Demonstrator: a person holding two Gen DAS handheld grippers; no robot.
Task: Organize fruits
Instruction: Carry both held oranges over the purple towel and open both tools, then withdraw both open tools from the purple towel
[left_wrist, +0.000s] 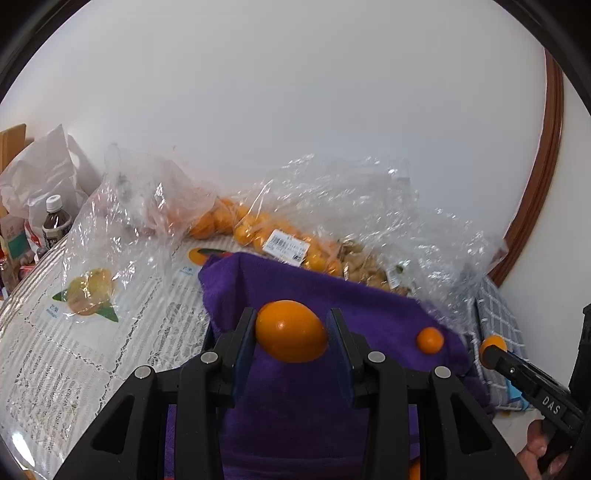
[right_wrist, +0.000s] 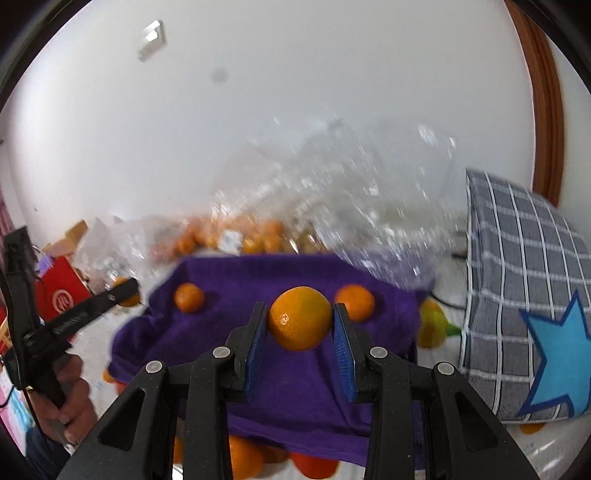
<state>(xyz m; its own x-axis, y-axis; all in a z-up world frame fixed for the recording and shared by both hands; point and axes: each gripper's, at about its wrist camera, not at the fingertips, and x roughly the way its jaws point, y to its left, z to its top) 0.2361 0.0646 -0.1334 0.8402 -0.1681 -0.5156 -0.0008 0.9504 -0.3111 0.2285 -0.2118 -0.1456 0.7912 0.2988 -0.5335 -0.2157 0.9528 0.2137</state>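
The left gripper (left_wrist: 291, 332) is clamped on an orange (left_wrist: 291, 330), held above the purple cloth (left_wrist: 295, 406). The right gripper (right_wrist: 300, 325) likewise pinches its own fruit (right_wrist: 300, 318) between the blue pads (right_wrist: 341, 354). Loose oranges (right_wrist: 188, 297) already sit on the far part of the cloth, so the cloth seems to be the sorting spot. The bag (left_wrist: 280, 236) of remaining fruit lies beyond it, against the wall.
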